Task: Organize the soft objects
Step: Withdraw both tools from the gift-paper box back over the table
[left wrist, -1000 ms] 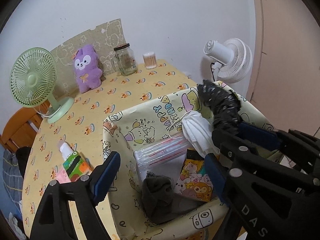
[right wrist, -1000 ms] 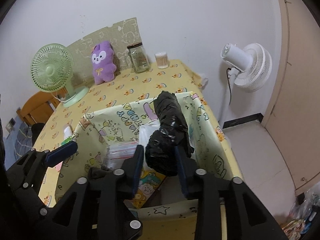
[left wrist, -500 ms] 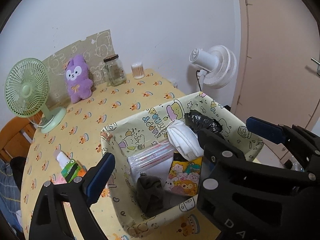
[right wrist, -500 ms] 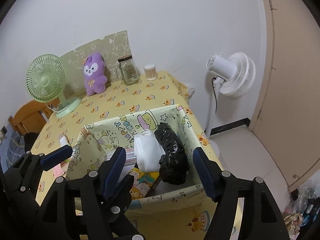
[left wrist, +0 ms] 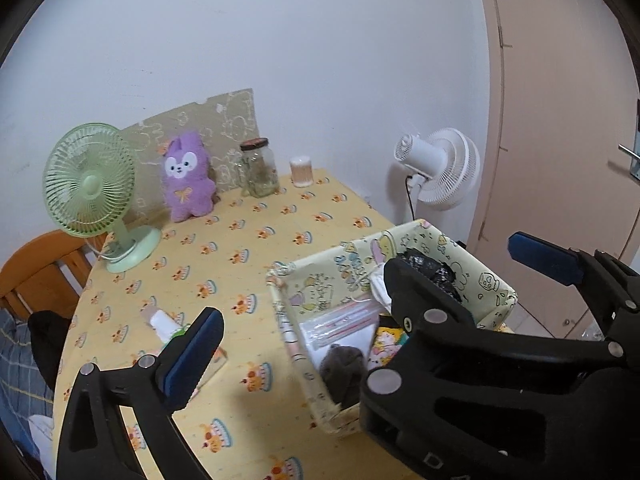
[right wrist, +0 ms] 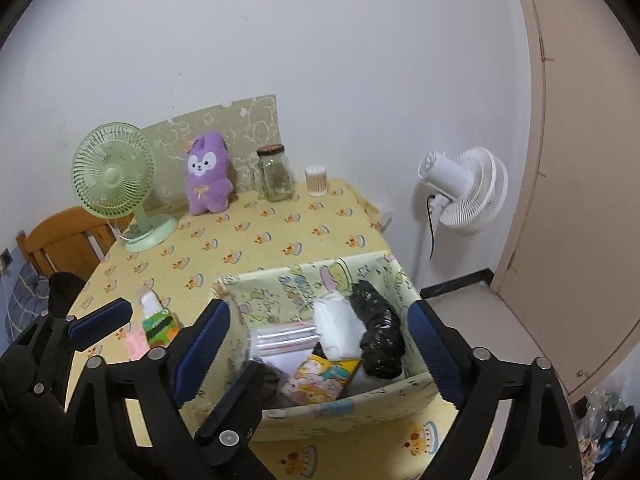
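A yellow cartoon-print fabric bin (right wrist: 360,402) (left wrist: 304,364) sits at the table's near right edge. In it lie a black plastic bundle (right wrist: 376,336) (left wrist: 430,266), a white folded cloth (right wrist: 334,330), a clear zip bag (right wrist: 280,336) (left wrist: 344,322), a cartoon packet (right wrist: 320,374) and a dark grey sock (left wrist: 344,368). My right gripper (right wrist: 320,348) is open and empty above the bin's near side. My left gripper (left wrist: 360,300) is open and empty, left of and above the bin. A purple plush (right wrist: 208,178) (left wrist: 186,176) stands at the back.
A green desk fan (right wrist: 116,176) (left wrist: 92,188), a glass jar (right wrist: 274,174) (left wrist: 260,168) and a cotton-swab tub (right wrist: 317,181) stand at the back. A green tissue pack (right wrist: 158,326) lies left of the bin. A white floor fan (right wrist: 464,190) and a door are on the right.
My right gripper opened and let the black bundle drop into the bin, then drew back and up. My left gripper also pulled back and up from the bin.
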Available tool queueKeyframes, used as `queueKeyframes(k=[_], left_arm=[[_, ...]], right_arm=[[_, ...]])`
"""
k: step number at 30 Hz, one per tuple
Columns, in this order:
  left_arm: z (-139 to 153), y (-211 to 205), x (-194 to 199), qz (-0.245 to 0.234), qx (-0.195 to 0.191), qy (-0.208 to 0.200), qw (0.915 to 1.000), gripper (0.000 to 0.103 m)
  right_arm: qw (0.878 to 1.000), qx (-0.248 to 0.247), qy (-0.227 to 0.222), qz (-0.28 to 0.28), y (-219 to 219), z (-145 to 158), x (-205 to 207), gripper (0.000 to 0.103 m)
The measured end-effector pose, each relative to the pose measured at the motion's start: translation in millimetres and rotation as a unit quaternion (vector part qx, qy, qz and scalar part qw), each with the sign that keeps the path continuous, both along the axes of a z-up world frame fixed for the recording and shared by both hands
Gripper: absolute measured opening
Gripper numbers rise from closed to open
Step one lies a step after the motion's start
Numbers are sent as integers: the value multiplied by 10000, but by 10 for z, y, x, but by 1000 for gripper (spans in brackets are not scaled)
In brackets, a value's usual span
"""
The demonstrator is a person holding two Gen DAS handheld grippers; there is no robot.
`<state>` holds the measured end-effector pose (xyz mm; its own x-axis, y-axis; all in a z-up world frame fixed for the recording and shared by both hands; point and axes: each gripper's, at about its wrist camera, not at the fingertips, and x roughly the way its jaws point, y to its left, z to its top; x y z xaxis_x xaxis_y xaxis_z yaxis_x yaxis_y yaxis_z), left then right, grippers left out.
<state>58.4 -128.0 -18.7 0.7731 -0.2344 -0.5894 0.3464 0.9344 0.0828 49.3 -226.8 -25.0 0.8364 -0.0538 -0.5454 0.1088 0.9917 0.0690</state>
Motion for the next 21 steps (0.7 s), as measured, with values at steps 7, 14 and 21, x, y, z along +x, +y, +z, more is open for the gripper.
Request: queueKeyframes(k=[7, 14, 21], left_arm=[[78, 256, -77, 146, -101, -122, 9998, 102], [100, 481, -96, 273, -115, -170, 9994, 102], [115, 704, -101, 386, -95, -205, 9990, 103]], right_arm=[[9998, -118, -129, 92, 233, 112, -47, 98], [9995, -157, -181, 220, 460, 156, -36, 98], [9991, -158, -212, 341, 708, 176, -22, 99]])
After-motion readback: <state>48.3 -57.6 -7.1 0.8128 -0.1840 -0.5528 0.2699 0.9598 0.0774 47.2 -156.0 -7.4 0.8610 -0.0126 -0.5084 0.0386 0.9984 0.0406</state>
